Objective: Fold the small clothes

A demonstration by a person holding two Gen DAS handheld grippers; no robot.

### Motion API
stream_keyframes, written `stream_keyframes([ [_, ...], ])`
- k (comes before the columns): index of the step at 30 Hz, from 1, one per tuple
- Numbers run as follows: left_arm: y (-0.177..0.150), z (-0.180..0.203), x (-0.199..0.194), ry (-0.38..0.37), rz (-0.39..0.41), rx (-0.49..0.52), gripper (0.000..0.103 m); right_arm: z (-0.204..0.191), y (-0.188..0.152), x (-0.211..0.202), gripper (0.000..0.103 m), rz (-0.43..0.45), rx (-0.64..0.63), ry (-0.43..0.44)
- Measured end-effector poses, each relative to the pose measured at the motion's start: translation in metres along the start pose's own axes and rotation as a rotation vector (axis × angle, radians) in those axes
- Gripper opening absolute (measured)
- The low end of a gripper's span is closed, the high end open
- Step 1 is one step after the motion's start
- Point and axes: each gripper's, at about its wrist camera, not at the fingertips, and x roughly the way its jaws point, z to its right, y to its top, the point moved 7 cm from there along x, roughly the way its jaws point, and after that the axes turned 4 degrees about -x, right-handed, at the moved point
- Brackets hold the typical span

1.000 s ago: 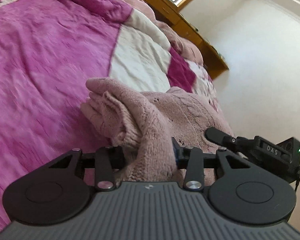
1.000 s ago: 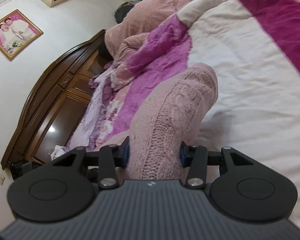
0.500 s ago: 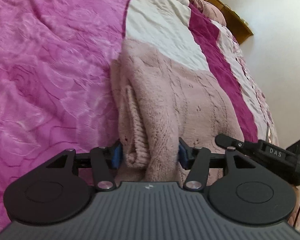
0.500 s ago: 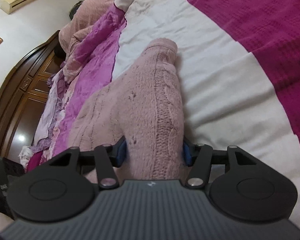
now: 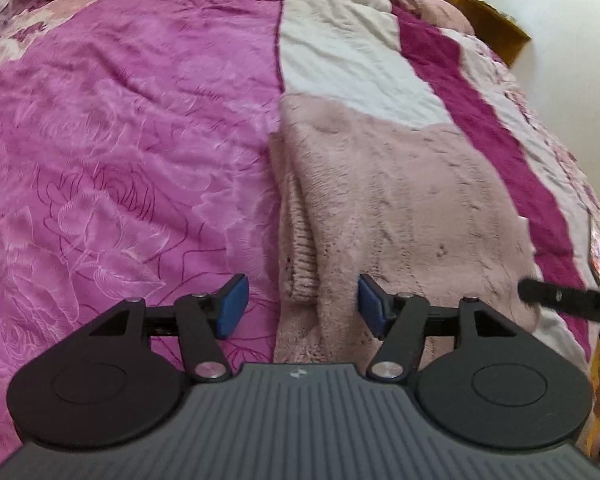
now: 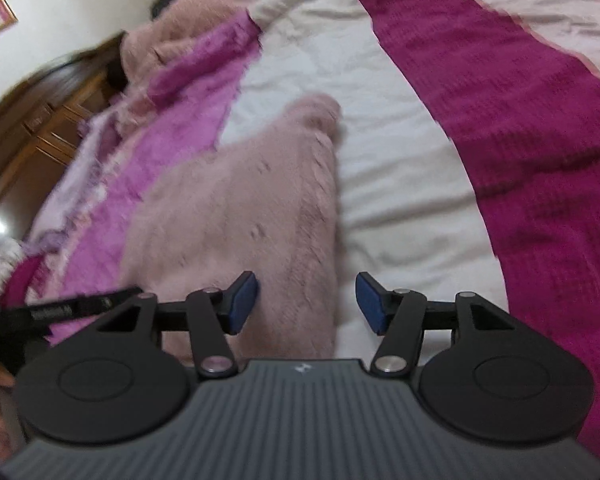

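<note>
A pale pink knitted sweater lies folded flat on the bed, its folded left edge and ribbed cuff facing me. My left gripper is open just above that near left edge, blue pads apart, holding nothing. In the right wrist view the sweater lies flat with its right edge between my open right gripper's pads, which hold nothing. The right gripper shows at the left wrist view's right edge; the left gripper shows at the right wrist view's left edge.
The bed has a magenta rose-pattern quilt on the left and a white and dark pink striped blanket on the right. A dark wooden headboard and bunched bedding lie at the far end.
Both grippers lowered the lifted sweater onto the bed, then opened and let go of it. The sweater now lies flat and folded.
</note>
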Motion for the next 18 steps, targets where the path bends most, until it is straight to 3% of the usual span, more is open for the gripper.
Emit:
stream_keyframes([
  [4, -0.001, -0.002, 0.006, 0.028, 0.018, -0.001, 0.076, 0.000, -0.004, 0.007, 0.058, 0.021, 0.001, -0.003],
  [9, -0.006, 0.007, -0.012, 0.036, 0.032, 0.025, 0.076, -0.015, -0.003, -0.015, 0.059, 0.070, -0.074, -0.035],
  [15, -0.031, 0.024, -0.039, 0.058, 0.044, 0.067, 0.076, -0.026, -0.015, -0.037, 0.060, 0.116, -0.141, -0.092],
  [18, -0.047, 0.032, -0.043, 0.096, 0.046, 0.076, 0.080, -0.032, -0.026, -0.041, 0.066, 0.114, -0.199, -0.118],
])
